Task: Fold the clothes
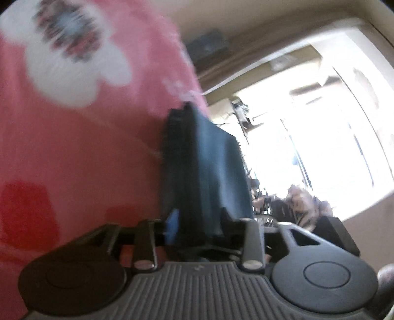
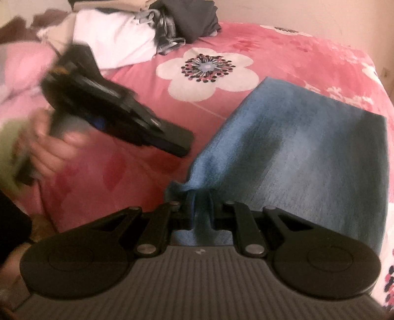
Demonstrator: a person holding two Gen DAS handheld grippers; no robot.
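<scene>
A blue cloth (image 2: 307, 152) lies folded on the pink flowered bedspread (image 2: 138, 177), its near left corner bunched. My right gripper (image 2: 200, 197) is shut on that bunched corner. My left gripper (image 2: 183, 145), blurred, hovers left of the cloth above the bed, apart from it; I cannot tell whether its jaws are open. In the left wrist view the cloth (image 1: 209, 160) stands straight ahead of the left gripper (image 1: 197, 221) and fills the gap between its fingers; whether it is gripped cannot be told.
A pile of white (image 2: 115, 41) and dark grey (image 2: 192, 19) clothes sits at the far left of the bed. A pink pillow (image 2: 17, 69) lies left. A bright window (image 1: 320, 137) and room clutter show beyond the bed.
</scene>
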